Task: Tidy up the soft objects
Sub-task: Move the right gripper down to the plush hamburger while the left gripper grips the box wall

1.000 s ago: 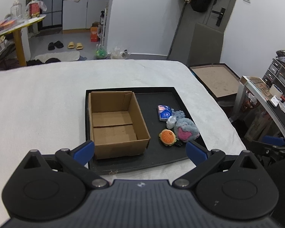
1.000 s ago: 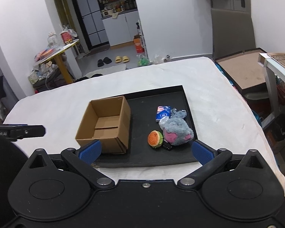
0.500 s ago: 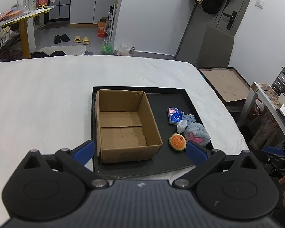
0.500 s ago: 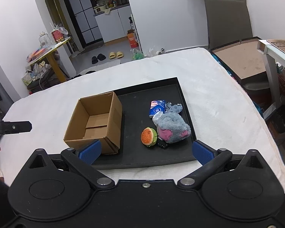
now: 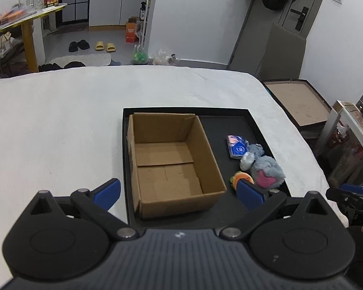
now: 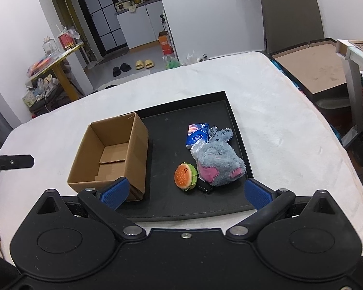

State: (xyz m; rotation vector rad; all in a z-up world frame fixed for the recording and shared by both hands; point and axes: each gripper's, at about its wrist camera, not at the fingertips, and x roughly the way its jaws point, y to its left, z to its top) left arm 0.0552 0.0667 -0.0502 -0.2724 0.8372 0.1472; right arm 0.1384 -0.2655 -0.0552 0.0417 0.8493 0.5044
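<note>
An open, empty cardboard box (image 5: 171,166) (image 6: 111,157) stands on the left half of a black tray (image 5: 232,120) (image 6: 171,130). On the tray's right half lie a grey and pink plush toy (image 5: 266,169) (image 6: 220,162), a small burger plush (image 5: 240,178) (image 6: 185,176), a blue tissue pack (image 5: 237,146) (image 6: 197,135) and a small black object (image 6: 204,187). My left gripper (image 5: 177,192) is open and empty, above the box's near edge. My right gripper (image 6: 185,194) is open and empty, just in front of the burger plush.
The tray sits on a white cloth-covered table (image 5: 60,125) (image 6: 278,125). To the right stand a brown board in a dark frame (image 5: 297,101) (image 6: 314,70) and a cluttered shelf (image 5: 355,130). A yellow table (image 5: 29,21) is far left.
Both grippers have moved forward toward the tray, so the box and toys look larger and nearer. Both grippers stay open. Nothing on the tray has moved.
</note>
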